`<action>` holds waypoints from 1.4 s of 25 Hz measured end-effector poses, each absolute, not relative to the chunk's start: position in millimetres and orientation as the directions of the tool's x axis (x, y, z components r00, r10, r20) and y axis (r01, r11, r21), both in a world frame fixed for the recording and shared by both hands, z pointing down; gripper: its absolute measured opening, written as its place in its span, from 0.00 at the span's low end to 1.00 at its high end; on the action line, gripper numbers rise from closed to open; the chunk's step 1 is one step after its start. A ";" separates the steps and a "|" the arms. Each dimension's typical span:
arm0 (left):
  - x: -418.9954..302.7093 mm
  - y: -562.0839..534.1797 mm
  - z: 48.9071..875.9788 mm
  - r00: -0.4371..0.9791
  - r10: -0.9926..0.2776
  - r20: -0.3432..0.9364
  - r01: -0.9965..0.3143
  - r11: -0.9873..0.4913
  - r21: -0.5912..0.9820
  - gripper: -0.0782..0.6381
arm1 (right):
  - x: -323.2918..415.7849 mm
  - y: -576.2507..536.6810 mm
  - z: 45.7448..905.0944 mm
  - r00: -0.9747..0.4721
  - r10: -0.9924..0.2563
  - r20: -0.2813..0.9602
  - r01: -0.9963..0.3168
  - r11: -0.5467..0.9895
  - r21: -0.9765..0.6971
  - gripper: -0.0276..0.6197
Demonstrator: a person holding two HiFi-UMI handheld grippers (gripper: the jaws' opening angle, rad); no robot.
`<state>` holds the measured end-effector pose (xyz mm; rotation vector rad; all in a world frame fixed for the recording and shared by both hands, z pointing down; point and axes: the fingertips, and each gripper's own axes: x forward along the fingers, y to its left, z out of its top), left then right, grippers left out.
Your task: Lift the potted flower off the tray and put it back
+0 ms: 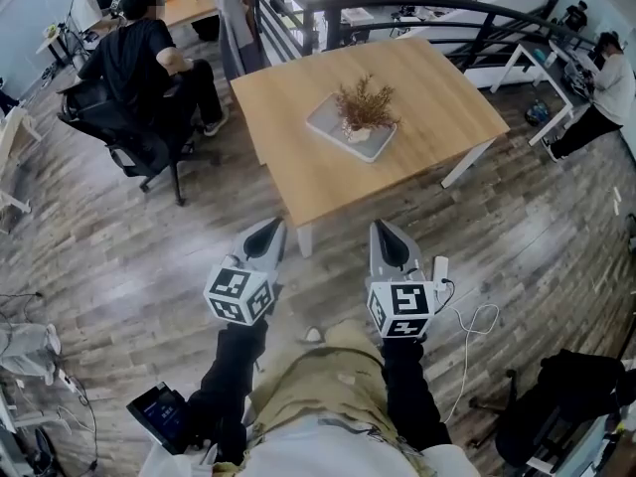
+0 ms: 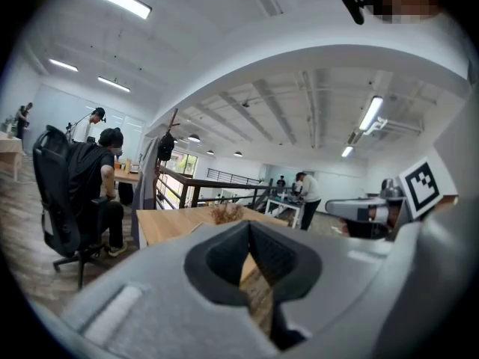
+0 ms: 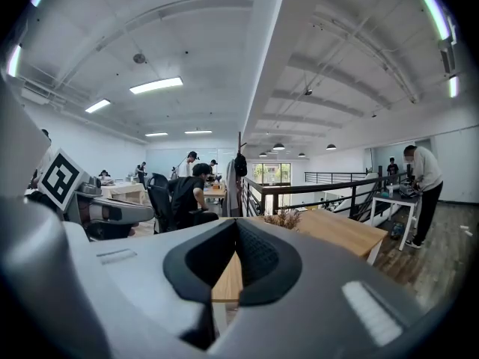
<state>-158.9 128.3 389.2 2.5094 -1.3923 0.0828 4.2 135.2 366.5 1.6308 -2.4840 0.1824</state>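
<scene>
Sitting on its tray (image 1: 326,127) on the counter (image 1: 288,167) is the potted flower (image 1: 364,107). Off the counter, the left hand-held gripper (image 1: 269,230) and right hand-held gripper (image 1: 387,233) are closed and empty.

A: Head camera, overhead, looks steeply down: left gripper (image 1: 266,233) and right gripper (image 1: 386,235) close, table (image 1: 288,147) well beyond their jaws.
B: Gripper cameras look level past their jaws; all share that table.

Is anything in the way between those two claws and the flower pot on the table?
Nothing visible. Between the left gripper, the right gripper and the potted flower on its tray lie only open floor and bare table.
</scene>
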 end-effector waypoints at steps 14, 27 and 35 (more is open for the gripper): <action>-158.9 27.8 400.9 0.494 -0.844 0.210 -0.866 -0.456 0.205 0.11 | 17.5 22.1 384.2 -0.410 -0.887 0.212 -0.912 0.403 -0.077 0.05; -116.9 -90.1 392.7 0.465 -0.853 0.235 -0.884 -0.435 0.172 0.11 | 68.5 -101.9 386.6 -0.420 -0.884 0.204 -0.907 0.399 -0.137 0.05; -106.4 -125.1 416.2 0.445 -0.852 0.278 -0.895 -0.411 0.171 0.11 | 79.4 -139.6 417.2 -0.438 -0.865 0.243 -0.898 0.410 -0.158 0.05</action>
